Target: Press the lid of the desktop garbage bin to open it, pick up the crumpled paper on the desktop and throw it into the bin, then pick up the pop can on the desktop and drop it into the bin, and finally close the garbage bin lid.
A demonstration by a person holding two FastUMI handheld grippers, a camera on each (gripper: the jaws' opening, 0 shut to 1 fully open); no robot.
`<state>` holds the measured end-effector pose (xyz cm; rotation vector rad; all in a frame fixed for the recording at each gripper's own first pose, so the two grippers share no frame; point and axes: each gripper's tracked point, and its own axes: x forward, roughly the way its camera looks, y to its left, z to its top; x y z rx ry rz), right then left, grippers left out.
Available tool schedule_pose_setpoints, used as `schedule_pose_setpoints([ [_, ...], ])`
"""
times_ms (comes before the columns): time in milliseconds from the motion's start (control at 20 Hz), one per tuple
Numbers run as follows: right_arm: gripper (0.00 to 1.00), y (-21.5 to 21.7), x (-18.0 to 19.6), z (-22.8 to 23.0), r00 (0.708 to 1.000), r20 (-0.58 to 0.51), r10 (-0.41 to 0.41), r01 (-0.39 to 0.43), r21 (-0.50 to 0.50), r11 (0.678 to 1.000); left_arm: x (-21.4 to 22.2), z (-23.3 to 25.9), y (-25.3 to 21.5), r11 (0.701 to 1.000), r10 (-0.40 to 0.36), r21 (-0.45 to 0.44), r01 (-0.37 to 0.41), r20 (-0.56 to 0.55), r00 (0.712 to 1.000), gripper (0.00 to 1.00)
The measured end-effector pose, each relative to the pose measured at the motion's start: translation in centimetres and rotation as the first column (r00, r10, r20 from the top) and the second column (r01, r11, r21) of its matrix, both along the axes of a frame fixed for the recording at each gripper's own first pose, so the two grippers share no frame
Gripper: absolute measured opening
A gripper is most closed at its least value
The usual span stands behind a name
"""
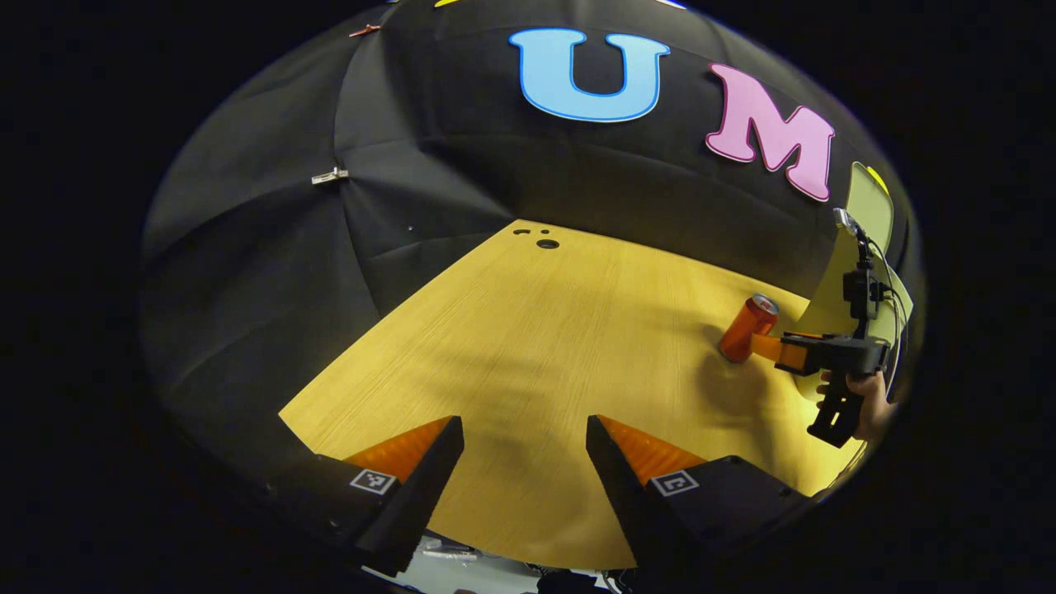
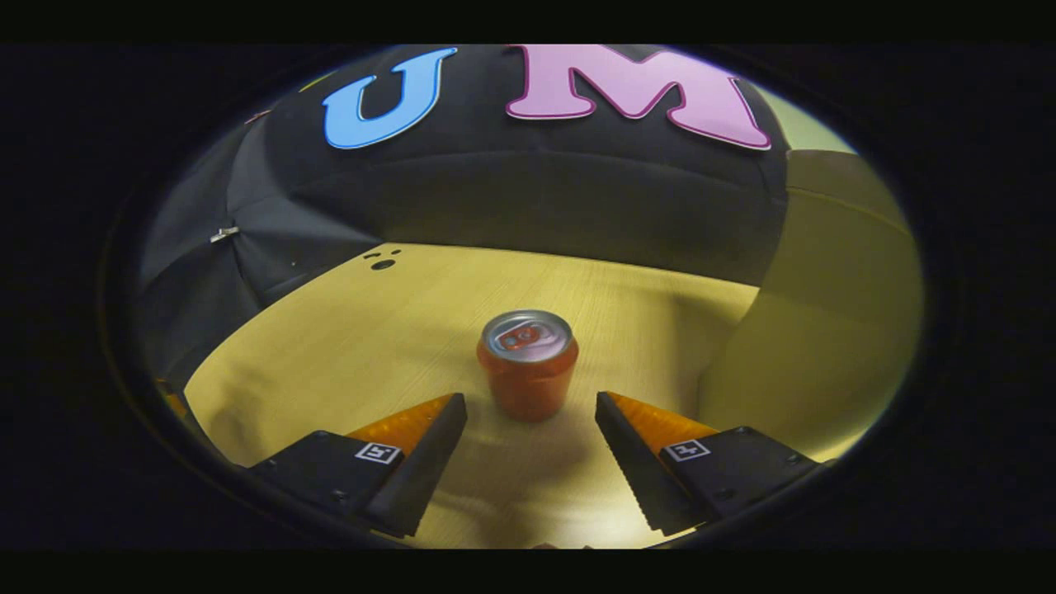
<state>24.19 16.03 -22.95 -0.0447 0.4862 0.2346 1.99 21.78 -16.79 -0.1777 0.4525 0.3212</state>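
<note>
One can (image 2: 528,363) is standing upright on one wooden table (image 2: 355,346), and it is showing again in the left gripper view (image 1: 748,327). Two grippers are appearing: the left one (image 1: 525,436) with its two fingers spread apart, and the right one (image 2: 531,412), also with two fingers parted, seen from the side in the left gripper view (image 1: 763,346). One hand (image 1: 866,400) is gripping it. Two clips (image 1: 330,176) are sitting on the cloth wall. Three holes (image 1: 547,243) are marking the table's far end.

**Surfaces Near the Claws**

The pop can (image 2: 527,365) ahead of the right gripper (image 2: 530,425) looked metal, glossy, with a silvery top. Beneath it, the desktop (image 2: 396,330) showed smooth wood grain. Behind hung matt, creased black cloth (image 2: 536,198).
</note>
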Motion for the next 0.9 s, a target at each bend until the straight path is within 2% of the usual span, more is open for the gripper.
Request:
schedule_pose_setpoints([
  [150, 0.95, 0.3, 1.7, -0.3, 1.0, 0.012, -0.01, 0.01, -0.013, 1.0, 0.3, -0.6, 0.4, 1.0, 0.004, 0.006, -0.004, -0.006, 1.0, 0.96],
  [200, 0.99, 0.5, 2.2, -0.5, 1.0, 0.01, -0.014, 0.014, -0.011, 1.0, 0.2, -0.8, 0.5, 1.0, 0.004, 0.005, -0.004, -0.008, 1.0, 0.96],
  [500, 0.99, 0.8, 4.8, -1.2, 0.999, 0.028, -0.024, 0.025, -0.037, 0.999, 0.2, -2.2, 1.2, 1.0, 0.014, -0.008, -0.014, -0.039, 0.999, 0.96],
  [550, 0.95, 0.9, 5.1, -1.3, 0.999, 0.028, -0.026, 0.027, -0.032, 0.999, 0.4, -2.2, 1.2, 1.0, 0.015, -0.011, -0.016, -0.04, 0.999, 0.96],
  [600, 0.99, 0.9, 5.3, -1.4, 0.999, 0.031, -0.033, 0.034, -0.033, 0.999, 0.5, -2.3, 1.4, 1.0, 0.017, -0.012, -0.018, -0.04, 0.999, 0.96],
  [700, 0.99, 0.5, 5.5, -1.6, 0.998, 0.04, -0.051, 0.053, -0.054, 0.997, 0.7, -2.3, 1.3, 1.0, 0.017, -0.012, -0.017, -0.041, 0.999, 0.96],
  [900, 0.98, 0.9, 5.8, -1.8, 0.998, 0.052, -0.035, 0.039, -0.075, 0.996, 1.0, -2.6, 1.0, 1.0, 0.013, -0.013, -0.013, -0.047, 0.999, 0.96],
])
